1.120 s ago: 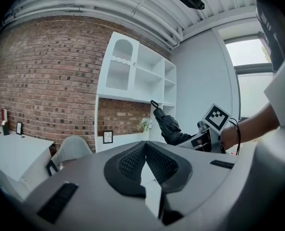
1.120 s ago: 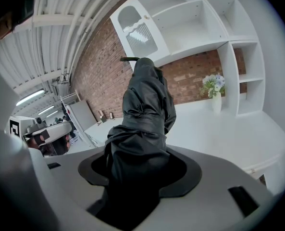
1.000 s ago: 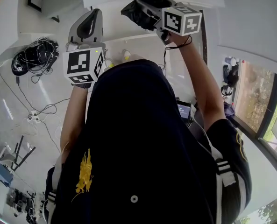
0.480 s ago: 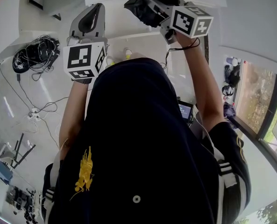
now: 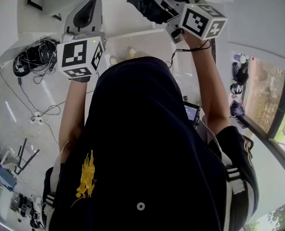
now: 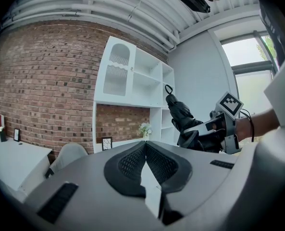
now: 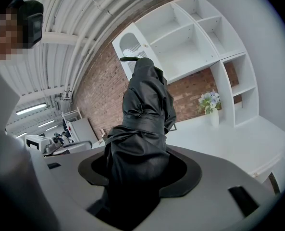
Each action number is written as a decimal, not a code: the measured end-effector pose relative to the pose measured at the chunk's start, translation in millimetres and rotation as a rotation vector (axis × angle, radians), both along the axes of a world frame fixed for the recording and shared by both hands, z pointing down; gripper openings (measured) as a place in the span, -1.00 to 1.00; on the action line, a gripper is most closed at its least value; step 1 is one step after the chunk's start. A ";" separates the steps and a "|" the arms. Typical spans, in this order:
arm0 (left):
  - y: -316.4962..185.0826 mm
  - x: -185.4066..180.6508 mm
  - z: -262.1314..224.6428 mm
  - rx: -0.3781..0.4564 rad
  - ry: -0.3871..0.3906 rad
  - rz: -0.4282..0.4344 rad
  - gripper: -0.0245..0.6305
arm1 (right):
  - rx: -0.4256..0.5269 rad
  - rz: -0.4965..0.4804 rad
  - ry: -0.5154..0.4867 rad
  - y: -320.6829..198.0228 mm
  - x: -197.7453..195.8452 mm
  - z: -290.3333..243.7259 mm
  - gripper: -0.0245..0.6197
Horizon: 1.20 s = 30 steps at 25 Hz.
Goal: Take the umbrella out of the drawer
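Sticking out from between the jaws of the right gripper (image 7: 137, 174), the folded black umbrella (image 7: 141, 119) is clamped by its thick lower end, both pads pressed into its fabric. Its strapped canopy reaches away from the gripper, and the small wrist loop sits at the far tip. In the head view the right forearm (image 5: 207, 81) stretches forward from the shoulder, with the marker cube just above the wrist and the umbrella carried clear in the air. The left forearm (image 5: 72, 114) reaches forward alongside it. The left gripper (image 6: 144, 146) holds nothing and its two pads meet in a closed point. Ahead stand a white shelf unit (image 6: 132, 81), a brick wall (image 6: 46, 81) and a vase of flowers (image 7: 210, 105) on a white counter (image 7: 238, 138).
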<state>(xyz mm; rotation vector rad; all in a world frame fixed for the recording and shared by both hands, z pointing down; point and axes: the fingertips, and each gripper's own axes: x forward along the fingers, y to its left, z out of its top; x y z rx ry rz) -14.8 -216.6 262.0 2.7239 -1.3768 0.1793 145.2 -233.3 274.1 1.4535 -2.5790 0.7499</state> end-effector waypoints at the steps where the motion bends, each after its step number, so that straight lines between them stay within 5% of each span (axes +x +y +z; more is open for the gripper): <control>1: -1.0 -0.7 -1.3 0.002 0.002 0.000 -0.87 | 0.004 0.002 -0.001 0.4 -0.5 -2.4 -0.08; 30: -2.3 0.5 -4.2 0.003 0.008 0.012 -0.87 | 0.052 -0.016 -0.016 4.9 -8.8 -22.1 -0.08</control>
